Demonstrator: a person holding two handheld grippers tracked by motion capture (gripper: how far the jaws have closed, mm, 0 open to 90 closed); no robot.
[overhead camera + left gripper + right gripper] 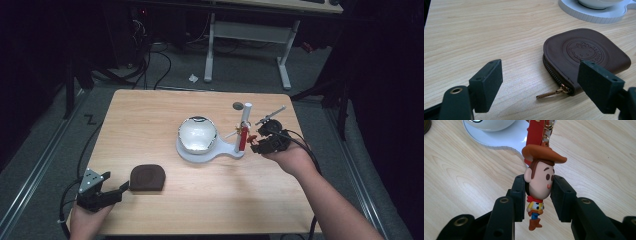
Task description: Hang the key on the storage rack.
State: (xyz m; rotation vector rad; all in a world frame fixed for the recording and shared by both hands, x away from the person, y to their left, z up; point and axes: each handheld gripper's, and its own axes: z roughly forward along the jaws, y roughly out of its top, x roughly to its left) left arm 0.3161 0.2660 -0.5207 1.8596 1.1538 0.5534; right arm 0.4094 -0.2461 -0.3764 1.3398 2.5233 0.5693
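Pinching the cowboy figure (pixel 537 187) by its head, your right gripper (pixel 540 195) has it off the table (pixel 150 115); hanging it on the stand (pixel 245 125) remains, while your left gripper (pixel 544 82) waits spread beside the pouch (pixel 584 55).

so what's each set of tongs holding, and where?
Right tongs clamp the cowboy keychain figure by its head. Left tongs are open, holding nothing.

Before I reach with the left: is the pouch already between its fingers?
No: in the left gripper view the open fingers stand apart over bare table, and the pouch lies beyond them.
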